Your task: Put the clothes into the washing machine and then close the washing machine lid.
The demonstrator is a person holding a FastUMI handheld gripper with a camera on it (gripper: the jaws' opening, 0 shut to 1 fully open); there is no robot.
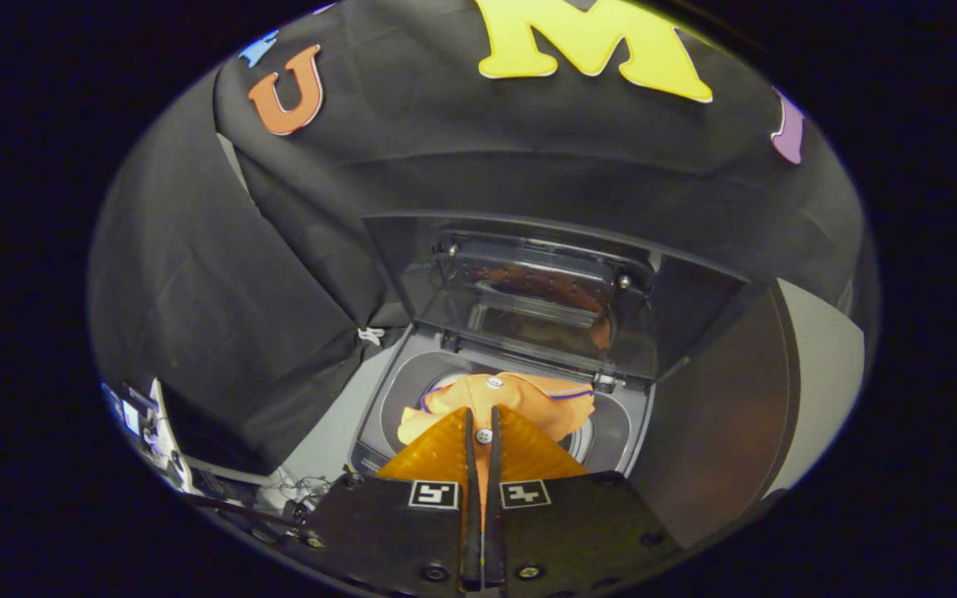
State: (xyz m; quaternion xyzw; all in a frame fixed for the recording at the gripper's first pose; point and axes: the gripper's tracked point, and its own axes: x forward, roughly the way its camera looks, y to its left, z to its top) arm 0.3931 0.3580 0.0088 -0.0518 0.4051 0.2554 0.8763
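Over the open washing machine (499,399), the gripper (483,436) holds an orange shirt (512,403), its fingers closed tight on the cloth with a button showing in the thin gap between them. The shirt hangs just ahead of the fingers, bunched above the drum opening, likely so it can drop straight in. The lid (541,303) stands upright behind, leaving room for loading; closing it comes later.

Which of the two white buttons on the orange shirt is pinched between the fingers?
The nearer button, in the hand-held gripper's closed fingers. The other button lies beyond the fingertips, on the orange shirt over the washing machine.
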